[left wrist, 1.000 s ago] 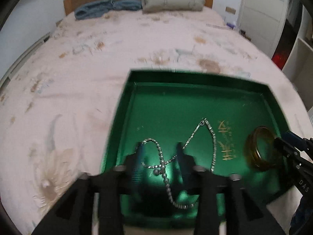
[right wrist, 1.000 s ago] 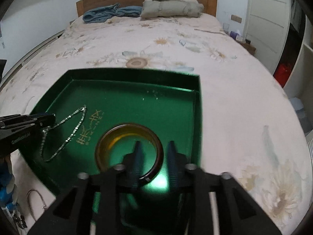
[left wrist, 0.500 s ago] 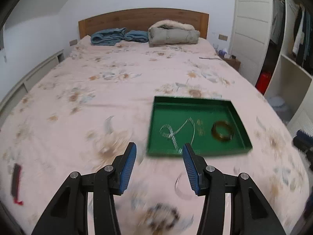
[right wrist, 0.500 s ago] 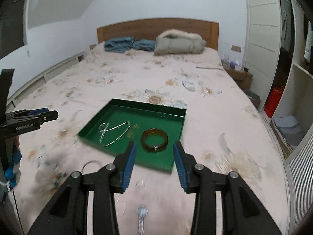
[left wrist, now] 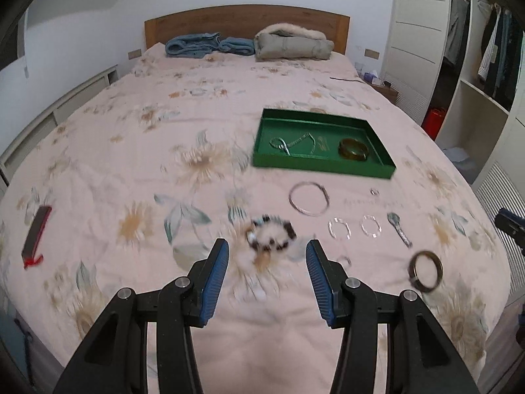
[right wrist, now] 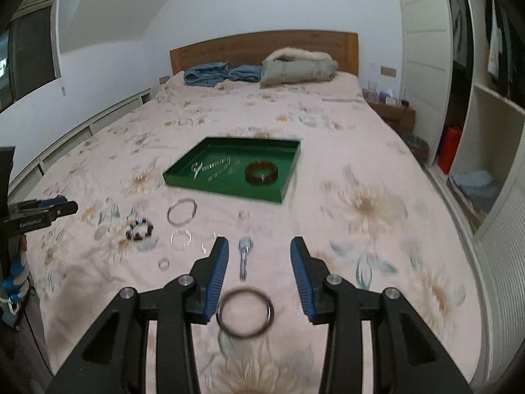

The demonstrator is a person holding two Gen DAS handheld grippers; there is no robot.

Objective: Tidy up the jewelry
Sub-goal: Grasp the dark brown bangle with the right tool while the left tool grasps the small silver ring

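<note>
A green tray [left wrist: 323,164] [right wrist: 223,190] lies on the bed, holding a silver chain [left wrist: 288,142] [right wrist: 210,167] and an amber bangle [left wrist: 353,150] [right wrist: 261,173]. Loose jewelry lies on the bedspread in front of it: a beaded bracelet [left wrist: 272,232] [right wrist: 139,229], a thin silver bangle [left wrist: 309,198] [right wrist: 181,211], two clear rings [left wrist: 339,229] [right wrist: 180,239], a silver pendant [left wrist: 398,225] [right wrist: 244,256], a dark bangle [left wrist: 426,271] [right wrist: 245,312]. My left gripper [left wrist: 267,262] is open and empty above the beaded bracelet. My right gripper [right wrist: 259,262] is open and empty above the dark bangle.
A black and red strip [left wrist: 36,231] lies at the bed's left side. Folded blue cloth [left wrist: 203,44] and a grey jacket [left wrist: 292,42] lie by the headboard. A wardrobe [left wrist: 475,65] stands to the right. The bed edge runs just below both grippers.
Both grippers have pulled back and up from the tray, leaving the chain and amber bangle in it. The loose jewelry in front of the tray has come into view.
</note>
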